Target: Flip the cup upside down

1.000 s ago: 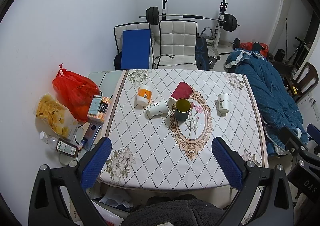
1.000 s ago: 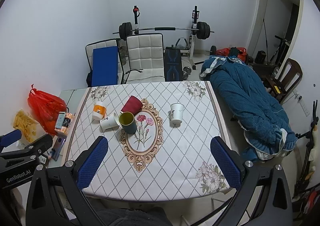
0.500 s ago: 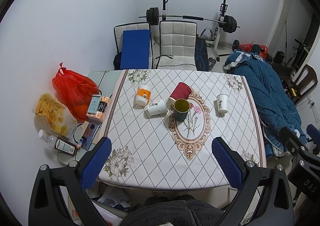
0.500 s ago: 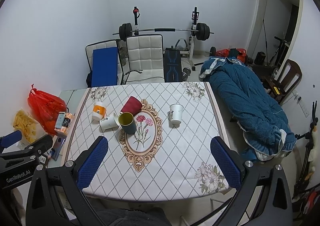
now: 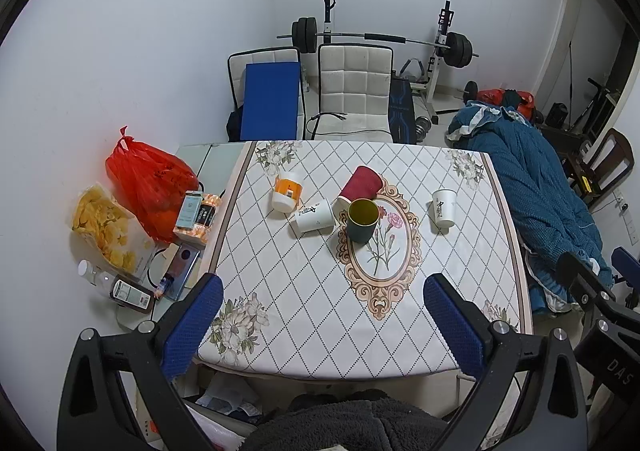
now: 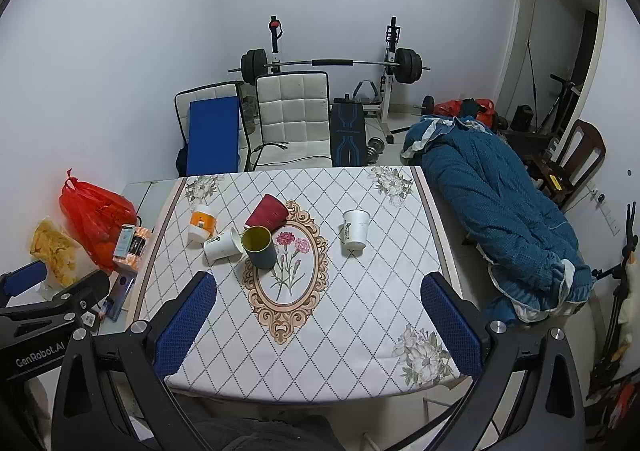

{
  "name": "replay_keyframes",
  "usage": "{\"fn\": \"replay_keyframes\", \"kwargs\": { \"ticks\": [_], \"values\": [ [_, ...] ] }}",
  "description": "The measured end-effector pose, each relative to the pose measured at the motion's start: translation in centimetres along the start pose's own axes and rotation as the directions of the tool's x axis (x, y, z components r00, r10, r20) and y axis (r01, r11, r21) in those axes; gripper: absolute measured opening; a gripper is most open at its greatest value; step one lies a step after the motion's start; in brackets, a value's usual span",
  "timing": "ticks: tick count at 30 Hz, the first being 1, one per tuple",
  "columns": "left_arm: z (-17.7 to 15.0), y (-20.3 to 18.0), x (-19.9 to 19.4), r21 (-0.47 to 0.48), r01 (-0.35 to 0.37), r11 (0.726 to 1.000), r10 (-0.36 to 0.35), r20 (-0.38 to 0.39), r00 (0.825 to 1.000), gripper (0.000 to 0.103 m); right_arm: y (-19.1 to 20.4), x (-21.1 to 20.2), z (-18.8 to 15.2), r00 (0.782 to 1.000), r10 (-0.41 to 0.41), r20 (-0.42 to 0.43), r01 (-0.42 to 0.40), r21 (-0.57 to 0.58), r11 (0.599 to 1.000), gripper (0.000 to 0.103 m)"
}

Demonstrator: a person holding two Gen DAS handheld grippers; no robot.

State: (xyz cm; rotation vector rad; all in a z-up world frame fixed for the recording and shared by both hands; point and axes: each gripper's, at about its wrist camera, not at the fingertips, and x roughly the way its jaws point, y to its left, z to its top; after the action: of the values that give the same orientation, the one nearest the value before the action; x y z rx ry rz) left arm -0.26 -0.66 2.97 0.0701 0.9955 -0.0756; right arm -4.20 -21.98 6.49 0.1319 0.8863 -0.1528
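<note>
A dark green cup (image 5: 362,220) (image 6: 260,247) stands upright, mouth up, near the middle of the table. A red cup (image 5: 360,184) (image 6: 267,212) and a white paper cup (image 5: 314,216) (image 6: 221,244) lie on their sides beside it. Another white paper cup (image 5: 444,208) (image 6: 354,229) stands upright to the right. An orange-labelled white jar (image 5: 286,192) (image 6: 202,226) stands to the left. My left gripper (image 5: 324,317) and right gripper (image 6: 318,317) are both open and empty, held high above the near table edge, far from the cups.
The table (image 5: 304,291) has a floral diamond-pattern cloth. A red bag (image 5: 146,181), snack bag, boxes and bottles lie on a side surface at left. Chairs (image 5: 354,91) and a barbell rack stand behind. A blue quilt (image 6: 496,207) lies to the right.
Both views have drifted slightly, so the table sits a little farther away. The cups have not moved and both grippers stay open.
</note>
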Motion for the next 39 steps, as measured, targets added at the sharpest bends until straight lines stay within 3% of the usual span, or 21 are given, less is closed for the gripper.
{"fn": "replay_keyframes", "kwargs": {
  "ticks": [10,20,29,39],
  "values": [
    [0.1,0.2,2.1,0.024,-0.002,1.000,0.002,-0.019,1.000,0.103,0.3,1.3,-0.7,1.000,-0.009,-0.025,0.010,0.047,0.999,0.103],
    [-1.2,0.3,9.4,0.089,0.018,0.996,-0.008,-0.118,0.993,0.103,-0.3,9.1,-3.7,0.979,-0.089,-0.184,0.105,0.082,0.991,0.103],
    [-1.5,-2.6,16.7,0.133,-0.007,0.991,0.038,-0.229,0.973,0.103,-4.0,19.0,-7.9,0.923,-0.114,-0.368,0.159,0.095,0.983,0.103],
    [-0.2,-8.9,25.7,0.140,-0.030,0.990,0.081,-0.376,0.923,0.103,-10.1,30.4,-10.2,0.852,-0.080,-0.518,0.142,0.082,0.986,0.103]
  ]
}}
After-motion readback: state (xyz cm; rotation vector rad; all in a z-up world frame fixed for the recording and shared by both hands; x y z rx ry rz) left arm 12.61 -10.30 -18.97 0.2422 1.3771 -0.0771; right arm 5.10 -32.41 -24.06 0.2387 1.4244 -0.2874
